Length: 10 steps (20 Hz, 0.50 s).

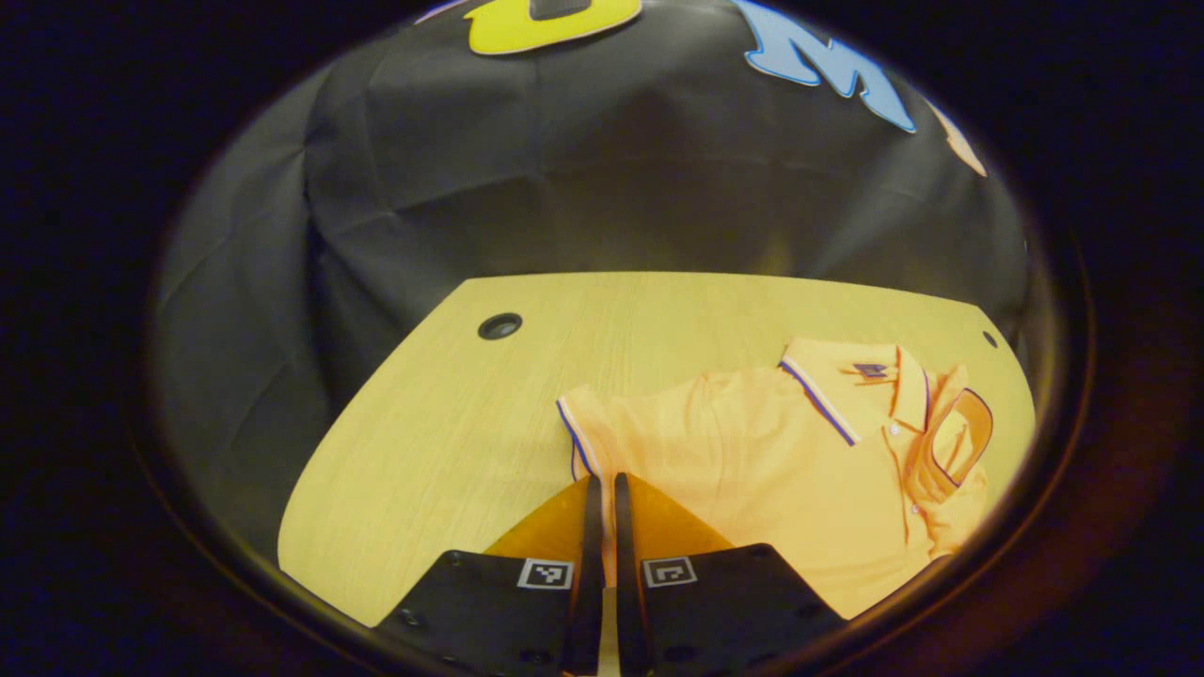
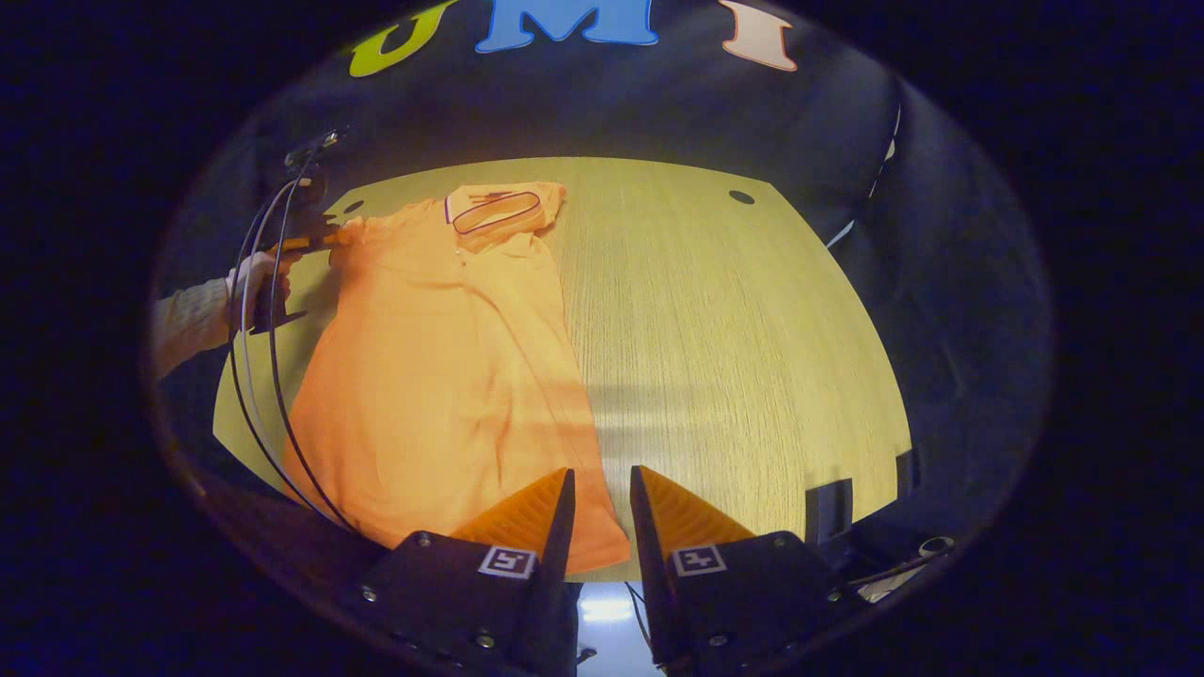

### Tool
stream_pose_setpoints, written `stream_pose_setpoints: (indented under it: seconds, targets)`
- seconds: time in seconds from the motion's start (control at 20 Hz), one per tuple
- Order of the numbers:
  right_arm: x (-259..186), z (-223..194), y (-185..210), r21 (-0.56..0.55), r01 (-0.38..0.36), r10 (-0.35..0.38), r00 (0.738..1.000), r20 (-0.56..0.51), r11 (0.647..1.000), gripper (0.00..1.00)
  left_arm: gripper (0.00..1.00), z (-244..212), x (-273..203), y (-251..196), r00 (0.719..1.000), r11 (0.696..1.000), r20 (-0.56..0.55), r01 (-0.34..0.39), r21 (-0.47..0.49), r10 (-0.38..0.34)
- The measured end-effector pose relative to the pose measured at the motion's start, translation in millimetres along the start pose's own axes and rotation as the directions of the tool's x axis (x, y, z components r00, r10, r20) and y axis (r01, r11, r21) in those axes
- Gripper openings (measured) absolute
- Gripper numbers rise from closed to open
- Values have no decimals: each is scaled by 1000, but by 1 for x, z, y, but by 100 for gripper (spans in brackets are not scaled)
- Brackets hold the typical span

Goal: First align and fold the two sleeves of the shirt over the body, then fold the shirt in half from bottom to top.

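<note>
Because 1 sleeve [image 1: 588, 437] must be carried over the body, it is pinched by the closed left gripper [image 1: 602, 494], while the shirt [image 2: 442, 376] lies on the table [image 2: 734, 357] and the right gripper [image 2: 602, 489] is held apart near its hem.
</note>
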State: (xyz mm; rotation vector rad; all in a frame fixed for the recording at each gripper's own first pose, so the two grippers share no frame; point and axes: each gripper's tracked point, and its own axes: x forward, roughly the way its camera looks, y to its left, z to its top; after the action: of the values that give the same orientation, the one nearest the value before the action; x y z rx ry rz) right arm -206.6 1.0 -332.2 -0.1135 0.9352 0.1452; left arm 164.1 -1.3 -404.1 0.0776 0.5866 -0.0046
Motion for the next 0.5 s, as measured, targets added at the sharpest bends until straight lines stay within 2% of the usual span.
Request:
stream_pose_setpoints:
  seconds: [0.2,0.25,0.3,0.45,0.5]
  targets:
    - [3,1,0,16,-1,1,1000,5,1000,38,13,35,-16,-57,993,992,73,91,86,-97]
    - [2,2,-1,21,0,0,1000,7,1000,38,13,41,-20,-74,988,987,86,119,106,-128]
    - [3,3,-1,25,1,-1,1000,10,1000,38,17,45,-26,-92,983,982,93,147,122,-159]
    - [3,3,-2,38,4,-5,1000,17,999,38,17,50,-40,-140,967,959,95,219,182,-238]
    - [3,3,-3,41,4,-5,1000,18,999,39,13,47,-42,-153,962,952,90,236,196,-257]
